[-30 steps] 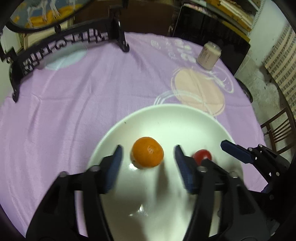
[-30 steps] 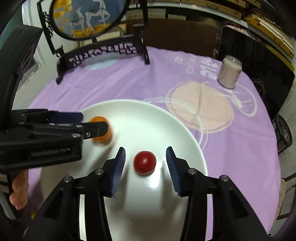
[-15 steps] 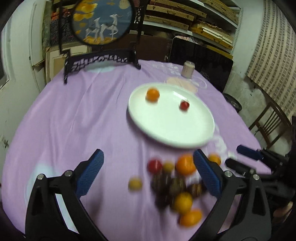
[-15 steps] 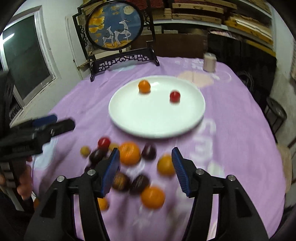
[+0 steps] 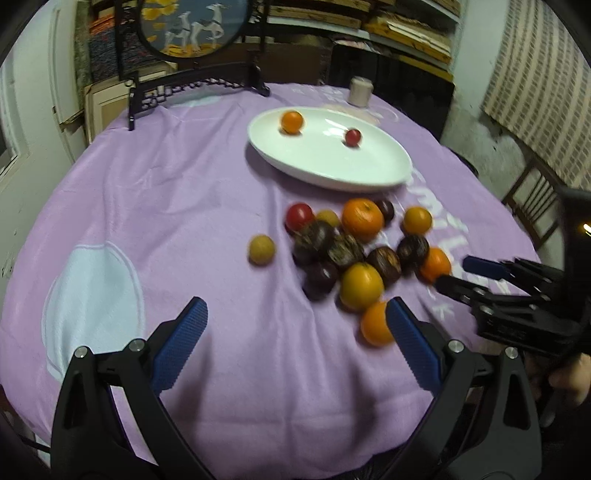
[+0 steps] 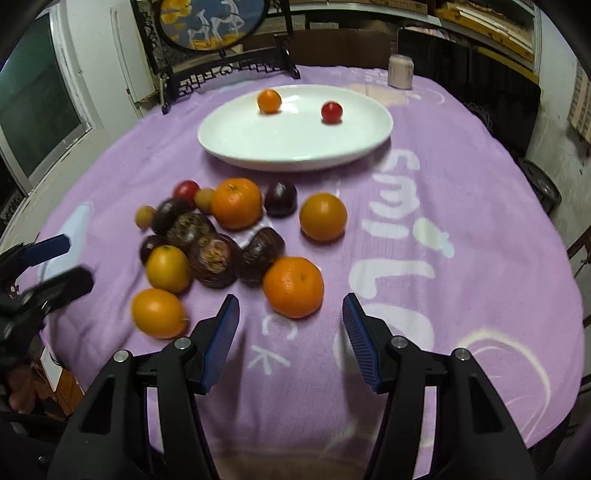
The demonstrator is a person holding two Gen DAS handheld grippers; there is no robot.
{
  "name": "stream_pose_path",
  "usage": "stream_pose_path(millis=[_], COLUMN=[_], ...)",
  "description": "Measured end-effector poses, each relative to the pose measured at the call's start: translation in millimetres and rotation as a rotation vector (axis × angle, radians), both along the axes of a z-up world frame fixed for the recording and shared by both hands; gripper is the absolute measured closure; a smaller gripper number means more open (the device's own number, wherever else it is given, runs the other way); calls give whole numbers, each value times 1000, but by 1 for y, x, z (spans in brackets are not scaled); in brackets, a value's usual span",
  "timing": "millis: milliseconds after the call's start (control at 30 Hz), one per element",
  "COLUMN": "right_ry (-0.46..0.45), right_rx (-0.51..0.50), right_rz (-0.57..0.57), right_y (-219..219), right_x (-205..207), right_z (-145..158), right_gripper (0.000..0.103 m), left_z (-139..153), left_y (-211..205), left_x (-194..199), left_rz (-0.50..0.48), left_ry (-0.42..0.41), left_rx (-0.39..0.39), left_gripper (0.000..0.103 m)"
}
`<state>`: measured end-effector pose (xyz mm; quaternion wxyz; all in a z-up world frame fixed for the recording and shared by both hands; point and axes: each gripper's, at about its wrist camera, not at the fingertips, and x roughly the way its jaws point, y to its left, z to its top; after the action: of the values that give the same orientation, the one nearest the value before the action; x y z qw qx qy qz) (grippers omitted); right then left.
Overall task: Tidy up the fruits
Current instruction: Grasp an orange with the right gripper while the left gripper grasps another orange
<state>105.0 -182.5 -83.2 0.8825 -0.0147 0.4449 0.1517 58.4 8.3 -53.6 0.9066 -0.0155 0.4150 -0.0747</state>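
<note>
Both grippers have pulled back from the white plate (image 6: 295, 147), which now sits upper centre carrying one orange (image 6: 269, 100) and a red tomato (image 6: 331, 111). Beneath everything spreads the counter's purple cloth (image 6: 461, 229). Cluttered shelves (image 5: 406, 33) line the back wall behind a framed deer screen (image 6: 210, 22). Loose fruits (image 6: 221, 236) cluster mid-frame. Left gripper (image 5: 295, 354) and right gripper (image 6: 291, 332) fingers, having just been opening, hang released and grasp nothing.
</note>
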Motion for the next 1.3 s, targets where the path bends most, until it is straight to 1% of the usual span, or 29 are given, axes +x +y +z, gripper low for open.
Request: stream_pose_path(millis=[133,200,233,333,400,533,633,800,833,867,967,1000,1067,1100,1133,1200,1233,1267,1300], right_ry=[-18,-30,-46,-28,-30,-62,-77,-85,-86,-85,-75,-76,-84,-84,-84,-89,-93,-96,-96], right_rx=[-15,-2,-2,64,77,65,35,30,29,28,37,30,4,2,4,6,3,2,2], right_rz=[3,22,31,30,4,-37,-73,-86,-85,-88,-90,-90,-90,-92,-93,-88,-81,-76,-71], right_y=[3,4,4,-7,-17,-36,-51,-63,-64,-65,-68,-67,-65,-64,-64,-62,-58,-55,-52], right_x=[11,14,12,6,-1,-18,-27,-35,-35,-34,-31,-31,-31,-32,-32,-33,-33,-33,-34], right_z=[-13,-19,-18,-17,-13,-6,-5,-7,-8,-8,-12,-12,-11,-11,-10,-7,-5,-4,-3], right_gripper=[44,64,66,67,67,66,66,66,66,66,66,66,66,66,66,66,66,66,66], left_z=[-8,-12,-13,-16,-19,-26,-29,-34,-35,-36,-38,-39,-40,-38,-37,-38,-40,-42,-43], left_y=[-14,-23,-25,-35,-39,-56,-67,-79,-79,-80,-79,-76,-66,-59,-55,-51,-50,-50,-51], left_x=[-4,-5,-5,-6,-5,0,3,9,10,10,12,14,19,21,20,23,24,26,26], left_rz=[-27,-40,-44,-58,-65,-83,-97,-107,-110,-117,-126,-122,-127,-124,-116,-99,-101,-113,-119], left_ry=[27,39,43,55,61,83,79,81,83,86,104,114,140,139,130,118,129,142,144], left_rx=[23,37,43,50,50,72,77,70,66,60,47,30,-35,-75,-81,-59,-62,-73,-81], left_gripper=[4,4,4,4,4,4,4,6,9,14,21,23,24,24,24,26,42,54,55])
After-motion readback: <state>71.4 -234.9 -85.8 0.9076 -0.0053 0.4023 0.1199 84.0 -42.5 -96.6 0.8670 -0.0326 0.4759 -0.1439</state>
